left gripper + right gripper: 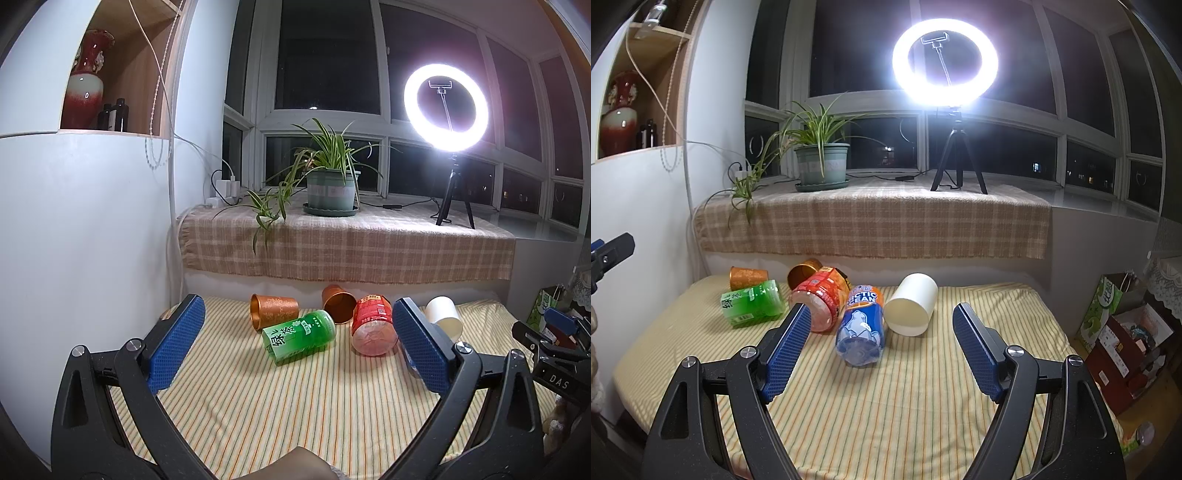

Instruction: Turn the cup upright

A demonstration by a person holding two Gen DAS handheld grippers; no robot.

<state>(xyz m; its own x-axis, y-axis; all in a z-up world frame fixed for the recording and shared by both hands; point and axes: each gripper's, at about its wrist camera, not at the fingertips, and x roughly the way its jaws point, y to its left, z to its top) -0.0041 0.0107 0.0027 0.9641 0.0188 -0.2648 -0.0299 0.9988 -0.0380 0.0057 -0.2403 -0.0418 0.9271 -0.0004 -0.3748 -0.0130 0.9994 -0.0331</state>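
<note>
Several cups lie on their sides on the striped table: a white cup, a blue cup with a bear print, a red cup, a green cup and two copper cups. My left gripper is open and empty, held above the table in front of the green and red cups. My right gripper is open and empty, in front of the blue and white cups.
A checked cloth covers the window ledge behind the table, with a potted plant and a lit ring light on a tripod. A white cabinet stands at the left. Boxes and bags sit on the floor at the right.
</note>
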